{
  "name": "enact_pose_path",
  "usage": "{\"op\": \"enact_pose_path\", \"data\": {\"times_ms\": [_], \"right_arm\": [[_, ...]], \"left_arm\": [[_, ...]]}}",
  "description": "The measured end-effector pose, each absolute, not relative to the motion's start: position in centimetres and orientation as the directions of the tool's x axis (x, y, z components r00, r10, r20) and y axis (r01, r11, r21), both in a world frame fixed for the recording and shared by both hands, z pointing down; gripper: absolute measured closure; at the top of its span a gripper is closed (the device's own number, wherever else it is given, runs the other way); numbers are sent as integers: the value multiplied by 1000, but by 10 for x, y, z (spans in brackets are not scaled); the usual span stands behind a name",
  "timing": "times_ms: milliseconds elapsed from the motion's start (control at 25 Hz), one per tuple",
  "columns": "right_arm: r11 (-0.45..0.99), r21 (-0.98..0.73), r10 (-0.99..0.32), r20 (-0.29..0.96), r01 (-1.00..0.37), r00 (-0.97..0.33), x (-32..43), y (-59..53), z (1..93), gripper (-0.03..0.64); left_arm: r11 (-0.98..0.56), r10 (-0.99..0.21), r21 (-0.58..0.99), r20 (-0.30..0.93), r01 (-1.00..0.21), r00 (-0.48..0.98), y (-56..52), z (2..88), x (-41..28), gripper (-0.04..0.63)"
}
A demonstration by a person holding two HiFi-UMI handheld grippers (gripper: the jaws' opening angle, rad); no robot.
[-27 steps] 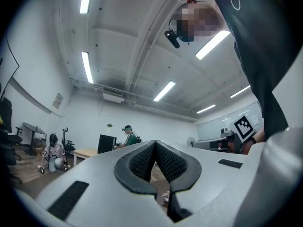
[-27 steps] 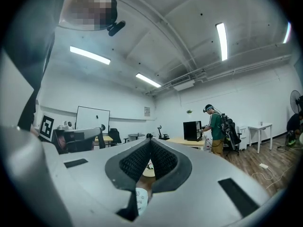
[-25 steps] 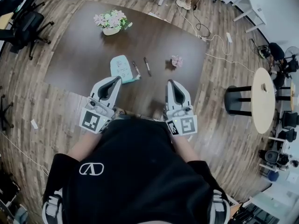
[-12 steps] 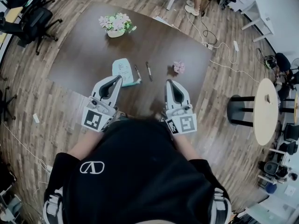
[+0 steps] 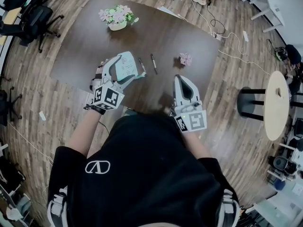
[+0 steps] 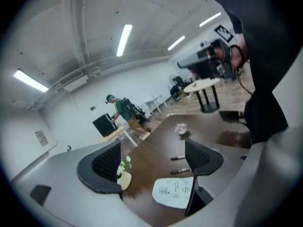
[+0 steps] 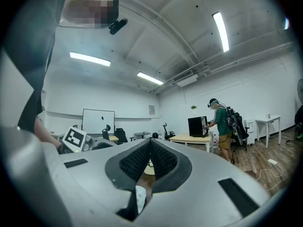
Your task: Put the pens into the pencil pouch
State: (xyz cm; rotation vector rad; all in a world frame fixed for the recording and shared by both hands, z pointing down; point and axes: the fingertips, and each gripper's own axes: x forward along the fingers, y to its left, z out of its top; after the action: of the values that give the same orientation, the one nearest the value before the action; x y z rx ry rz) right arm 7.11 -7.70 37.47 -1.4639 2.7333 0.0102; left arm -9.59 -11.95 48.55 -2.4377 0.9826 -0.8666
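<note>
Table of dark brown wood (image 5: pixel 156 37) carries everything here. Close to its near edge lies the mint-green flat fabric pencil pouch (image 6: pixel 174 193), and my left gripper (image 6: pixel 151 161) hangs just over it. Its jaws have just been opening and stand wide apart, with nothing pressed between the pads. I judge this is to take the pouch and hold it for filling. My right gripper (image 5: pixel 182 79) hovers at the near edge with its jaws closed together on nothing, I think to be free for the pens. A white pot with pink and green flowers (image 5: pixel 116 19) stands at the far edge, well apart. The two dark slim pens (image 5: pixel 142 65) lie side by side just beside the pouch. A small pink flower ornament (image 5: pixel 185 59) sits nearer the right edge. It seems nothing blocks the way.
</note>
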Motion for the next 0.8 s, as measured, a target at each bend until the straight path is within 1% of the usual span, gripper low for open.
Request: {"op": "enact_pose_path", "data": {"times_ms": [160, 320, 440, 800], "right_arm": [[530, -18, -848, -8, -848, -530, 82, -76, 380, 618], [514, -20, -857, 28, -857, -515, 88, -73, 390, 618], [504, -19, -862, 56, -863, -505, 91, -70, 399, 618], [488, -21, -864, 128, -872, -487, 98, -59, 421, 618]], "left_arm": [[-763, -646, -504, 576, -405, 501, -138, 551, -108, 199], [-837, -547, -443, 703, -322, 455, -144, 616, -113, 199], [-878, -477, -394, 764, -271, 434, -142, 660, -112, 199], [-956, -281, -229, 896, -184, 345, -127, 775, -112, 201]]}}
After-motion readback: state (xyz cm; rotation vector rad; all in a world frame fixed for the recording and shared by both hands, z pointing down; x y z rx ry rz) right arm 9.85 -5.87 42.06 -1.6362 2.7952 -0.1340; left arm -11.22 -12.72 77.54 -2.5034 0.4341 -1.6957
